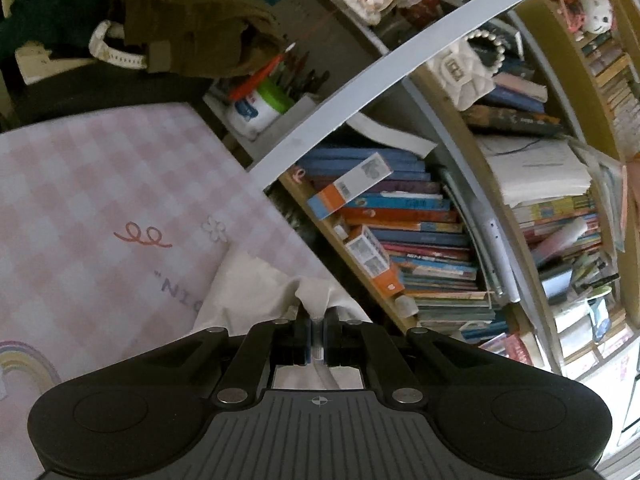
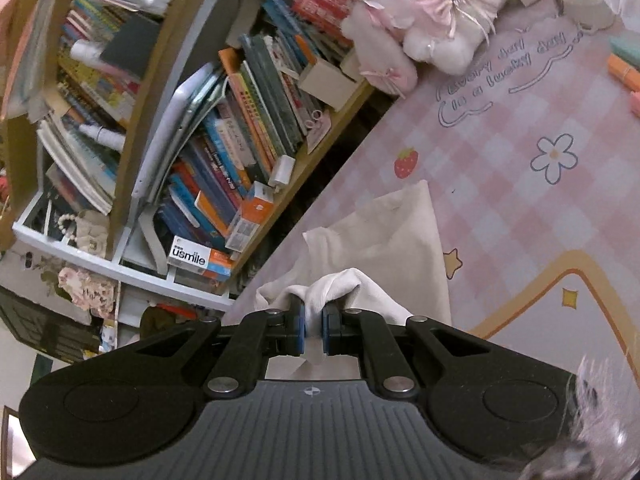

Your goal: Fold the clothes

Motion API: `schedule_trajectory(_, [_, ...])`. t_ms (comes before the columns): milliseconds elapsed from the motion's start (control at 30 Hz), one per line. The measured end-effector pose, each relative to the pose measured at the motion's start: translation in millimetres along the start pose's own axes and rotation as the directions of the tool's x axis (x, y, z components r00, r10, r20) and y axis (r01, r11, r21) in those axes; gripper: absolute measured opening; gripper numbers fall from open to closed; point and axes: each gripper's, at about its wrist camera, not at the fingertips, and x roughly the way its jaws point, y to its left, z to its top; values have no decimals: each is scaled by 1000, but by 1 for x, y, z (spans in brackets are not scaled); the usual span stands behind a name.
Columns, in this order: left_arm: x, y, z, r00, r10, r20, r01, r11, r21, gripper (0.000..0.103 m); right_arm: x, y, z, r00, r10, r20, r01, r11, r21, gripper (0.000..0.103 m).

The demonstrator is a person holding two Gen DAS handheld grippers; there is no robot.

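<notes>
You have both grippers, left [image 1: 316, 322] and right [image 2: 314, 314], clenched on bunched edges of the cloth [image 2: 394, 240], which trails ahead of each onto the mat [image 2: 520, 152] (neither hand nearer), so the fold runs forward.

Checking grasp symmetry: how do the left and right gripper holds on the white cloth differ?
Left gripper pinches a thin edge of the white cloth; right gripper clamps a thick bunched wad. The cloth peaks narrowly above the left gripper but mounds over the right gripper's pads. Both are shut on it over the pink checked mat.
</notes>
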Motion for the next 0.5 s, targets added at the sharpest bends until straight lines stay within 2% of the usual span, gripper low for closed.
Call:
schedule_trajectory(333, [57,14,23,989,-17,-146,22,999,36,3,21,2,-2,995,-97,3,97,994,47,8])
schedule_trajectory(433, [83,15,34,983,-10,-185,21,998,59,3,37,6,14,990,-139,-24,140,990,19,8])
schedule_trajectory(500, [102,15,40,984,-25,-174,34,998,48,3,49,10,34,987,-159,0,159,987,-8,7])
